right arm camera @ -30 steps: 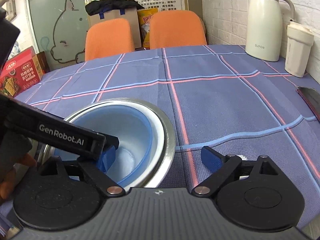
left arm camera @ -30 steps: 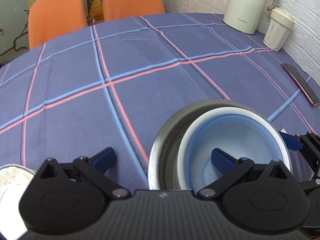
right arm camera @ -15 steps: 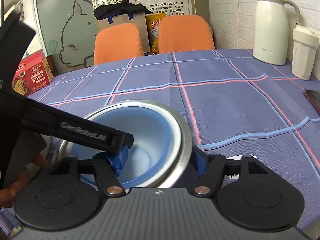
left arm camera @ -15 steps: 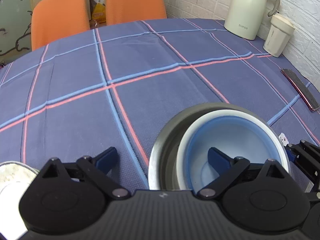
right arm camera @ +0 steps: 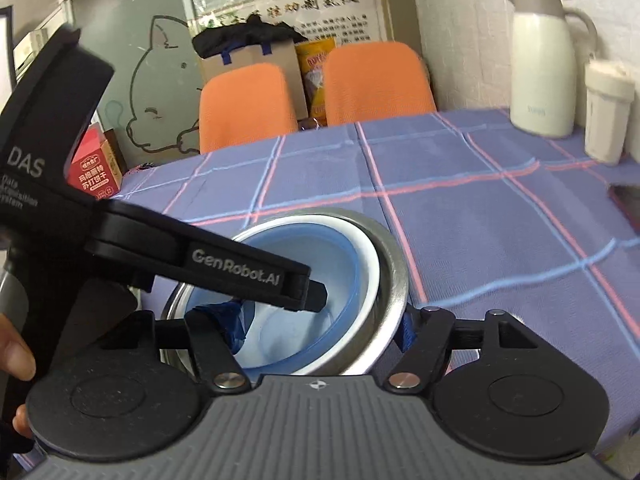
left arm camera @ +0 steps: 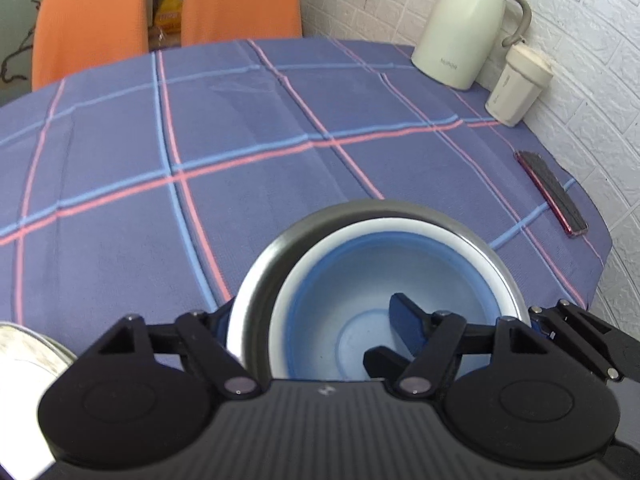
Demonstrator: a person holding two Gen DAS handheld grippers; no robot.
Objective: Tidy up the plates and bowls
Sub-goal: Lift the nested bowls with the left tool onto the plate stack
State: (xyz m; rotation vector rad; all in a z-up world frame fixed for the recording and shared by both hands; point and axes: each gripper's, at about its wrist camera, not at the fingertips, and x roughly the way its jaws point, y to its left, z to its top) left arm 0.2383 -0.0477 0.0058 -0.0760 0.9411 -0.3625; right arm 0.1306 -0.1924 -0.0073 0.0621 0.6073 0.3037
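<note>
Both claws straddle opposite sides of one nested stack, probably so the steel bowl and the blue bowl inside it travel together without tipping. The left claw has one finger outside the steel wall and the other inside the blue bowl, closed in on the near rim. The right claw grips the other side likewise, one pad inside and one outside. The stack sits near the bench's front edge, directly between the claws. Another metal dish lies at the front left edge.
</note>
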